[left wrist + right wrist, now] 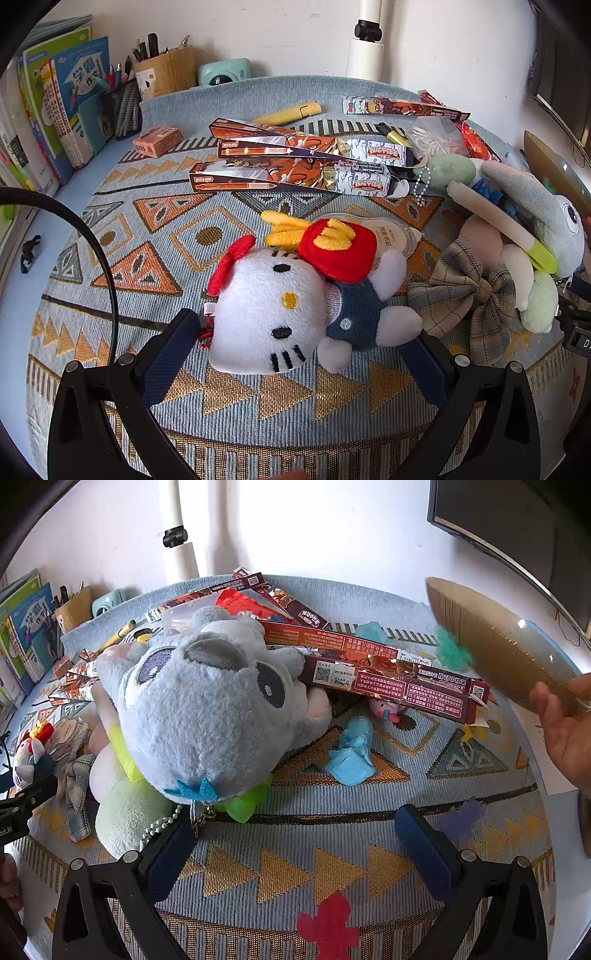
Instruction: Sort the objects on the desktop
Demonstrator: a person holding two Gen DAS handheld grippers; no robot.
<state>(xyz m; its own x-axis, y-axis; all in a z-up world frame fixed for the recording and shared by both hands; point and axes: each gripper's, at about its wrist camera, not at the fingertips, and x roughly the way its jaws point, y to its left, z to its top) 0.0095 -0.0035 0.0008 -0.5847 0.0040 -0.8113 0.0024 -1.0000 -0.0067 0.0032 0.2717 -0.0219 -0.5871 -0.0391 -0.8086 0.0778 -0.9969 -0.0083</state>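
A white cat plush (266, 314) with a red bow and a red fries pouch lies on the patterned mat (147, 258). My left gripper (295, 354) is open, its fingers on either side of the plush, not closed on it. In the right wrist view a big grey-blue plush (207, 705) lies on the mat just ahead and left of my open, empty right gripper (295, 849). Long pen boxes (288, 177) lie behind the cat plush and also show in the right wrist view (388, 679). The cat plush shows small at the far left there (31, 753).
Books (55, 103), a mesh pen cup (123, 107), a wooden holder (166, 70) and a mint camera (223, 72) stand at the back left. A plaid bow (465, 302) and tape dispenser (384, 229) lie nearby. A bare hand holds a brown cardboard piece (491, 642) at the right. Small felt shapes (351, 753) dot the mat.
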